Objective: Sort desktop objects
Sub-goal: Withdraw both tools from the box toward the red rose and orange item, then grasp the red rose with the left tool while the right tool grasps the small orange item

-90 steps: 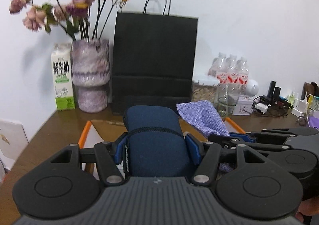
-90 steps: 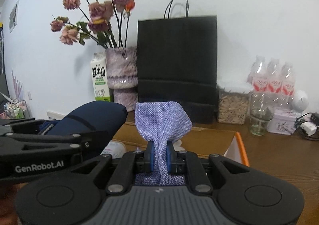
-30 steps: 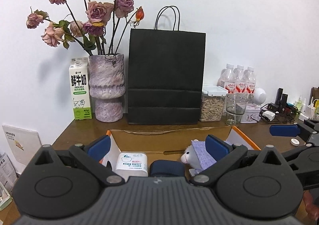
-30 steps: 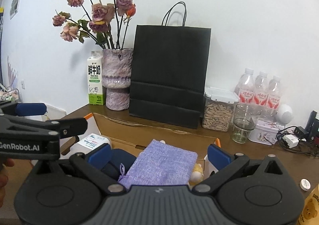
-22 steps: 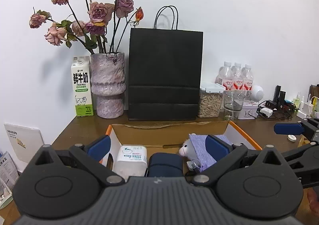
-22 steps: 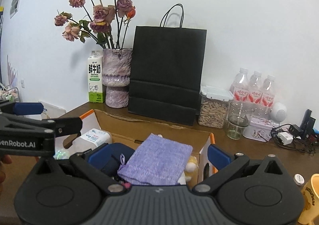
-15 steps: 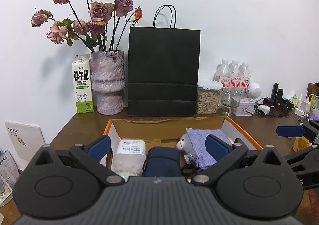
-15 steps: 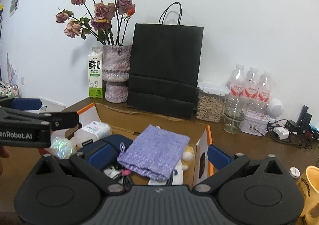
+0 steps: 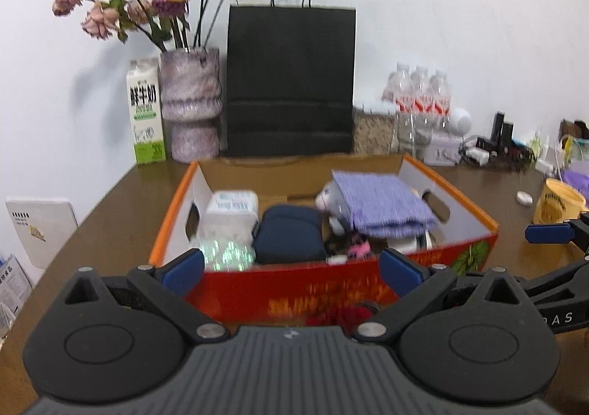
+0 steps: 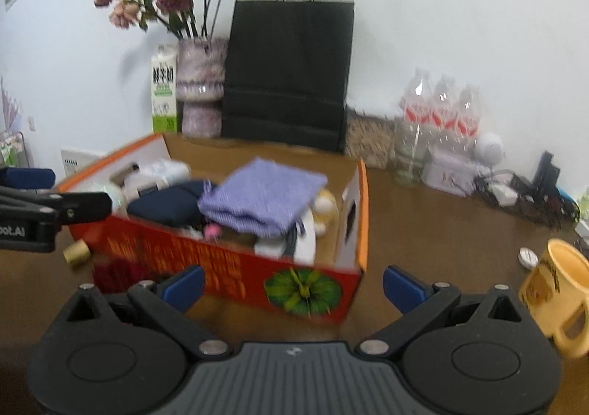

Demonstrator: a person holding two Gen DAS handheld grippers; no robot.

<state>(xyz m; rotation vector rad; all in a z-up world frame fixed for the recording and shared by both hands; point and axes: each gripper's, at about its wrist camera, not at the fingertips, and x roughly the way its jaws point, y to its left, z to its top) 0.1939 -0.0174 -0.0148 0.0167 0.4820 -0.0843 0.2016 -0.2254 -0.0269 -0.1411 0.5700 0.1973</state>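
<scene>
Both of my grippers stand wide apart and hold nothing: my left gripper (image 9: 292, 273) sits just in front of the red front wall of the cardboard box (image 9: 475, 216), and my right gripper (image 10: 294, 284) sits in front of the box's right front corner, where a green print shows. Inside the box, the purple cloth pouch (image 9: 383, 203) lies on top toward the right wall, over a small plush toy (image 9: 325, 194) and some cables; the navy case (image 9: 289, 234) lies in the middle, and a white packet (image 9: 232, 208) lies against the left wall beside a shiny wrapped item (image 9: 226, 253). Nothing rises much above the orange rim. Right of the box the wooden table (image 10: 423, 227) is bare up to a yellow mug (image 10: 556, 293) near the table's front, with a small round white cap (image 10: 527, 256) just behind it. Left of the box's front corner, a small gold cylinder (image 10: 76, 253) lies on the table close to the red wall. Behind the box stand a black paper bag (image 9: 291, 80), a vase of dried roses (image 9: 191, 109) and a milk carton (image 9: 145, 111), near the back wall of the box. Farther right behind it are water bottles (image 10: 440, 109) and a tangle of chargers (image 10: 522, 194).
</scene>
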